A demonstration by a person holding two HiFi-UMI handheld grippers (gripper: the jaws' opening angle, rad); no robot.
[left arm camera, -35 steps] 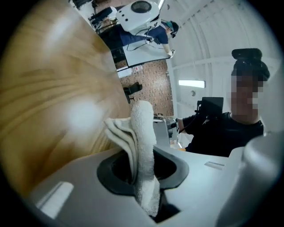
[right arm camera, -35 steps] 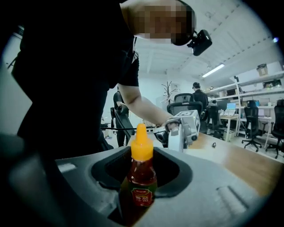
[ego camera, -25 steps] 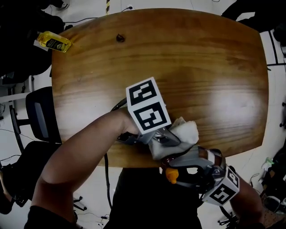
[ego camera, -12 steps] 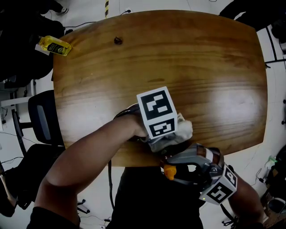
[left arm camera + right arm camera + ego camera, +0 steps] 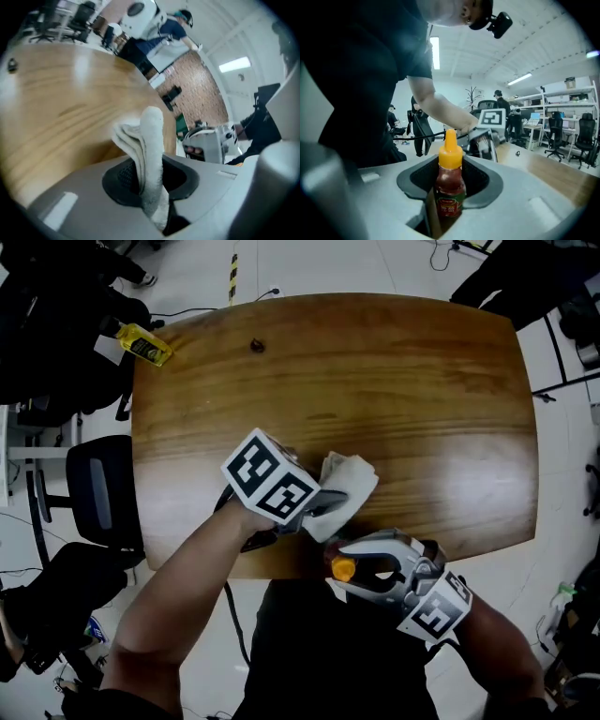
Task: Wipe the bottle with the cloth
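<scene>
Wooden table [image 5: 422,409] across most of the head view, white floor around it, black chair [image 5: 98,498] at its left edge. Seen only from above: yellow bottle [image 5: 145,341] by the far left corner and small dark thing [image 5: 258,346] near the far edge, both well apart from the grippers. Seen only in the right gripper view: open office with desks, shelves [image 5: 576,101] and ceiling lights. Seen only in the left gripper view: brick wall [image 5: 201,93] beyond the table's end.

Left gripper [image 5: 323,510] over the near edge of the table, jaws pinched on a folded white cloth [image 5: 349,484]. Cloth standing up between the pads, free end past the tips. Right gripper [image 5: 354,570] just off the near edge, close beside the left one, jaws part-way closed and clamped on the bottle [image 5: 450,183]. Bottle upright between the pads, red sauce inside, green-and-red label, orange cap [image 5: 343,569] clear of the jaw tips. Cloth near the cap, apart from the bottle in the right gripper view.
</scene>
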